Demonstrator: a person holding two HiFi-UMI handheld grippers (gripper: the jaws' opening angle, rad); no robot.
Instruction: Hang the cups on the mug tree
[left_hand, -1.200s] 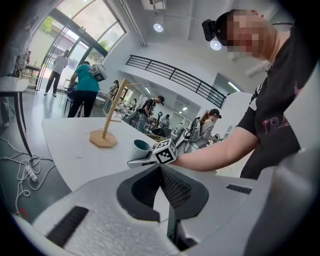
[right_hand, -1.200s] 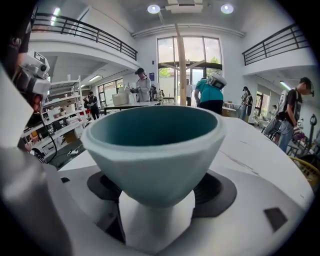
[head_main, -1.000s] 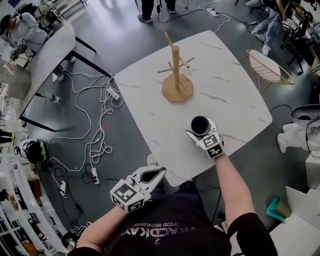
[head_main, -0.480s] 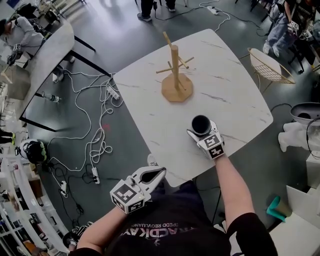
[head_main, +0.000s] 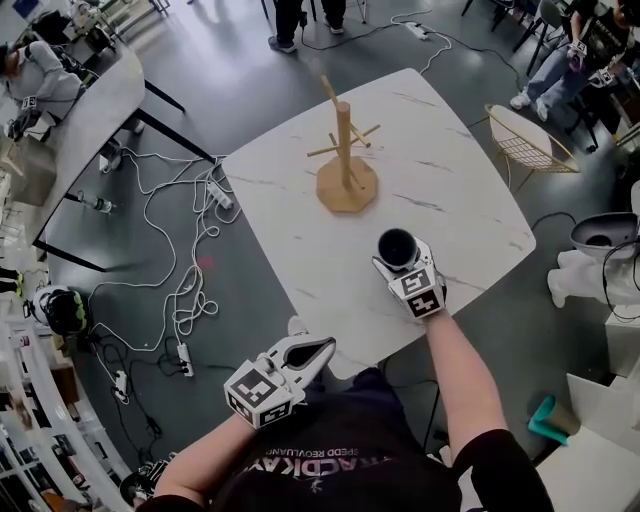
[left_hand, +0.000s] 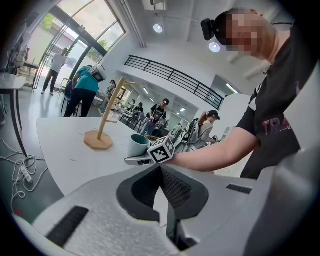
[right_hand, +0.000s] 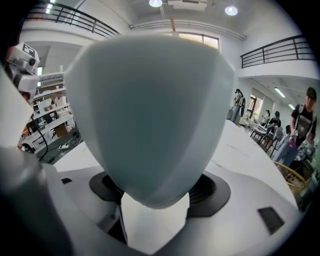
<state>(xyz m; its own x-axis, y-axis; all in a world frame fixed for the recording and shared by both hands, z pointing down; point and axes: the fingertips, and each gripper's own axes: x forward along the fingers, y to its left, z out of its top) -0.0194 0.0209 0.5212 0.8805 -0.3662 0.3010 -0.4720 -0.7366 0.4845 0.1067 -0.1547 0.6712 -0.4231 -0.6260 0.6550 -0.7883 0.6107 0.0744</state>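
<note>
A teal cup (head_main: 397, 247) with a dark inside stands upright on the white marble table (head_main: 450, 190), near its front edge. My right gripper (head_main: 398, 260) has its jaws closing around it, and the pads touch both sides. In the right gripper view the cup (right_hand: 150, 115) fills the frame between the jaws of that gripper (right_hand: 155, 200). The wooden mug tree (head_main: 346, 160) stands bare further back on the table. My left gripper (head_main: 318, 350) hangs shut and empty off the table's front left edge. From there I see the cup (left_hand: 137, 145) and the mug tree (left_hand: 102, 127).
A wire-frame chair (head_main: 530, 140) stands right of the table. Cables and power strips (head_main: 180, 240) lie over the floor to the left. Another table (head_main: 80, 110) stands at far left, with people around the room's edges.
The right gripper's jaws have drawn in slightly on the cup. The head view has shifted a little. The left gripper stays where it was.
</note>
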